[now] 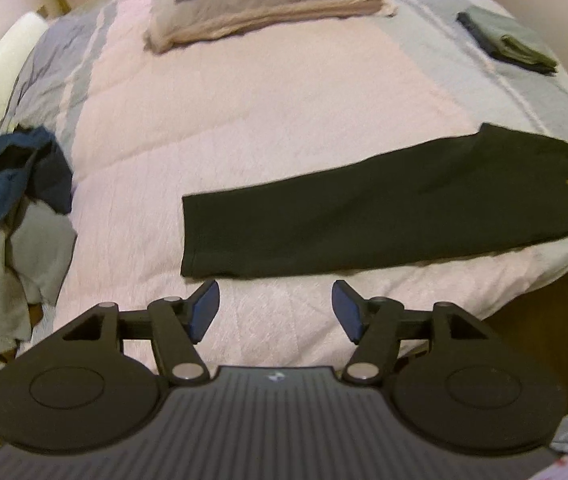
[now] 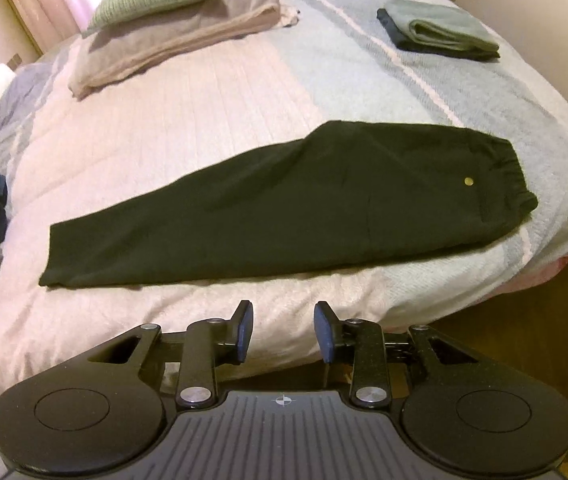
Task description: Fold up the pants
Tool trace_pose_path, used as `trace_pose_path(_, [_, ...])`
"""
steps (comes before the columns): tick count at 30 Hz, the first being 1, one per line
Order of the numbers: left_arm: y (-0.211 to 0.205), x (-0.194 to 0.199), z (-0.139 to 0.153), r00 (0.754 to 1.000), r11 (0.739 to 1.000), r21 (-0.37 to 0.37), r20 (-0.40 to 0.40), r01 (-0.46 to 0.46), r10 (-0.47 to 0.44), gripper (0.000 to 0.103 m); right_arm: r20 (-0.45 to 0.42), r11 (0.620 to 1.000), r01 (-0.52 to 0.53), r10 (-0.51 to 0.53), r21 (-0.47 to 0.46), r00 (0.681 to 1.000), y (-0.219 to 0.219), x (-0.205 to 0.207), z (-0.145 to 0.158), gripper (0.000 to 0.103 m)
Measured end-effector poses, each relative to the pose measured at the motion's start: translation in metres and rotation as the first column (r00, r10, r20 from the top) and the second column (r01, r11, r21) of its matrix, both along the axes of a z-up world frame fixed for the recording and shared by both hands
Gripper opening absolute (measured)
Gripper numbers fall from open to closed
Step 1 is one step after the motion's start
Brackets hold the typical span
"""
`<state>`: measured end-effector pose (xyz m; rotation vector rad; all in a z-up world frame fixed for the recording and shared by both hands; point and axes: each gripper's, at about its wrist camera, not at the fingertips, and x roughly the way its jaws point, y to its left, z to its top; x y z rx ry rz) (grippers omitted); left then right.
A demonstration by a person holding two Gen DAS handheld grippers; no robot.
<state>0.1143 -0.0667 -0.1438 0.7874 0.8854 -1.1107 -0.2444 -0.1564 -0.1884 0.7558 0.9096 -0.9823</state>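
Nearest the lens in the left wrist view, the left gripper (image 1: 275, 307) stands released, its blue pads (image 1: 203, 308) wide apart with nothing between them, only bedspread (image 1: 243, 128) beneath. Dark pants (image 1: 384, 216) lie flat on that pink and grey bedspread, folded lengthwise, one leg over the other. Their hem end sits just beyond and slightly left of the left pad, apart from it; the waistband extends away to the right toward the bed edge.

Right wrist view: the right gripper (image 2: 283, 330) is likewise unclenched and empty, jaws set at a narrower gap, positioned over the near edge of the bed. The pants (image 2: 284, 208) lie beyond the fingertips, not touched, spanning the view from hem at left to elastic waistband at right, a brass-coloured button (image 2: 468, 180) showing near the waistband.

Other items noted: loose pile of blue and grey clothes (image 1: 11, 208) at the left bed edge; folded garments (image 2: 440, 34) stacked at far right; pillows (image 2: 171, 16) at the head of the bed.
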Motion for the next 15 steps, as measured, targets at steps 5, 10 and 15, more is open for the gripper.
trace_pose_path(5, [-0.005,-0.007,0.01,1.0,0.999,-0.028,0.003,0.03,-0.03,0.063,0.0,1.0,0.012,-0.012,0.001,1.0,0.002,-0.003,0.006,0.032])
trace_pose_path(10, [-0.016,-0.013,0.011,1.0,0.999,-0.024,0.003,0.021,-0.021,0.063,-0.001,1.0,0.0,0.0,0.003,1.0,-0.006,-0.006,0.007,0.032])
trace_pose_path(15, [-0.032,-0.026,0.008,1.0,1.0,-0.005,0.013,0.007,-0.007,0.063,0.001,1.0,-0.021,0.021,0.02,1.0,-0.027,-0.017,0.002,0.032])
